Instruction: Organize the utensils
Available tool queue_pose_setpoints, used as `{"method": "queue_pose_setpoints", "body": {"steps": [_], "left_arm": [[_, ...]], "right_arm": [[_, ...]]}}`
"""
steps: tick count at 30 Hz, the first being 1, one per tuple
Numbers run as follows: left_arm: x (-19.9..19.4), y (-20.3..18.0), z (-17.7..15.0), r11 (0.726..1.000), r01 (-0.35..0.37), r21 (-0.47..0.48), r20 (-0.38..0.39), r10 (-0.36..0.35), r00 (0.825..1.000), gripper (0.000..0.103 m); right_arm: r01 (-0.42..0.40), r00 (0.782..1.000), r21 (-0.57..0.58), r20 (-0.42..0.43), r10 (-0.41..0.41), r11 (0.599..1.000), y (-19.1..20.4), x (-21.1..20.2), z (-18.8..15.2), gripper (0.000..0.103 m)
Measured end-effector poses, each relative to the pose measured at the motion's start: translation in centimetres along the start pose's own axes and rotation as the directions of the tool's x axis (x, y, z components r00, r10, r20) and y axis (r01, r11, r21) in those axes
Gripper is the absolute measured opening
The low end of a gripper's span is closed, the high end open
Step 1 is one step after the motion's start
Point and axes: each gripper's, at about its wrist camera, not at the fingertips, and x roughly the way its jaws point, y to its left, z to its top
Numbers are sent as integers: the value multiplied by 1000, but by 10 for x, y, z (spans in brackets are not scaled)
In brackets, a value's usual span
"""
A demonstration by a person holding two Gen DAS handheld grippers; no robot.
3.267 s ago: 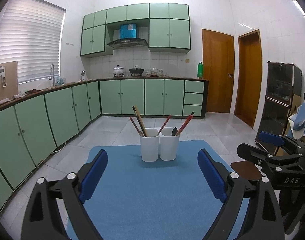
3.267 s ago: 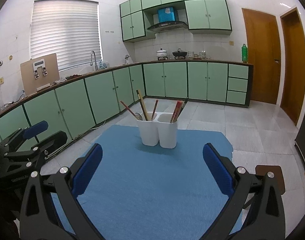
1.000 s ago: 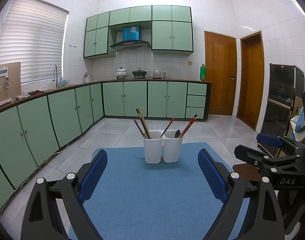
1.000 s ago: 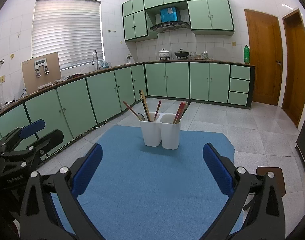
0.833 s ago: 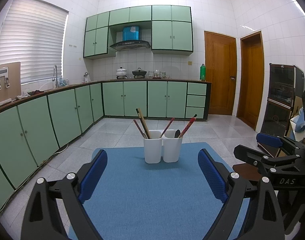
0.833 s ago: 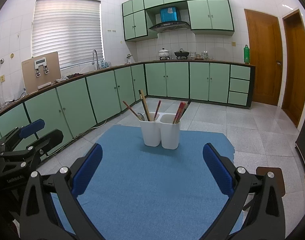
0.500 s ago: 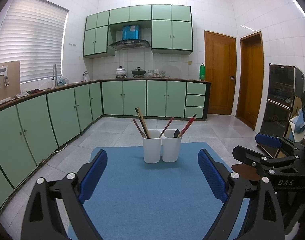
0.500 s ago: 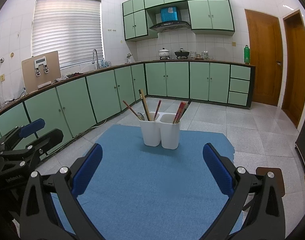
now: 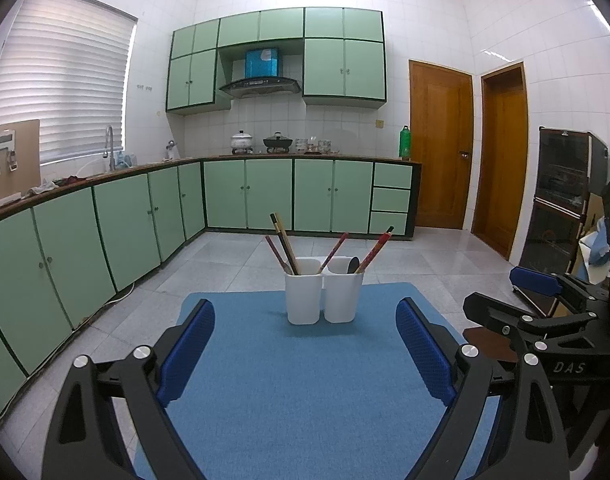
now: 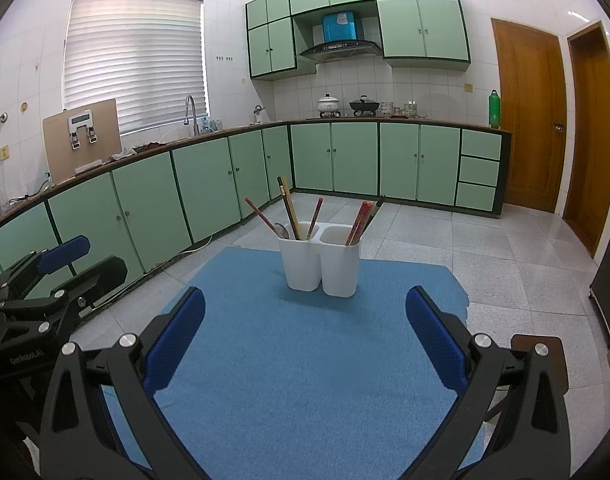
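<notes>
We see two white holders standing upright and touching side by side at the centre of each frame, on the far half of a blue mat (image 9: 305, 392). In the left wrist view the left holder (image 9: 303, 298) carries dark and tan chopsticks (image 9: 283, 242) leaning toward the upper left, plus a reddish stick beside them; the right holder (image 9: 343, 296) carries a red-handled stick, a pair of red chopsticks (image 9: 377, 248) leaning to the upper right, and a dark spoon bowl (image 9: 353, 265) peeping over its rim. Both holders are smooth, matte, rounded-square tubs that taper a little toward the base. The mat looks like a fine-napped cloth with a rough-cut far edge, and it lies over a speckled grey tile floor (image 10: 505, 248). Our left gripper (image 9: 305, 344) fills the bottom of its frame, spread wide and holding nothing, its blue pads (image 9: 187, 350) ribbed and rubbery on black frames with silver bolts. Our right gripper (image 10: 305, 336) is likewise spread wide and empty at the bottom of its own frame. Both sit well short of the holders. Pale green cabinets (image 9: 265, 196) run across the middle of the picture.
</notes>
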Motion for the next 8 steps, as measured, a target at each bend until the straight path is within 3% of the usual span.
{"method": "queue_pose_setpoints", "body": {"steps": [8], "left_arm": [[-2, -1, 1, 1000, -5, -1, -4, 5, 1000, 90]], "right_arm": [[2, 1000, 2, -5, -2, 1000, -1, 0, -1, 97]]}}
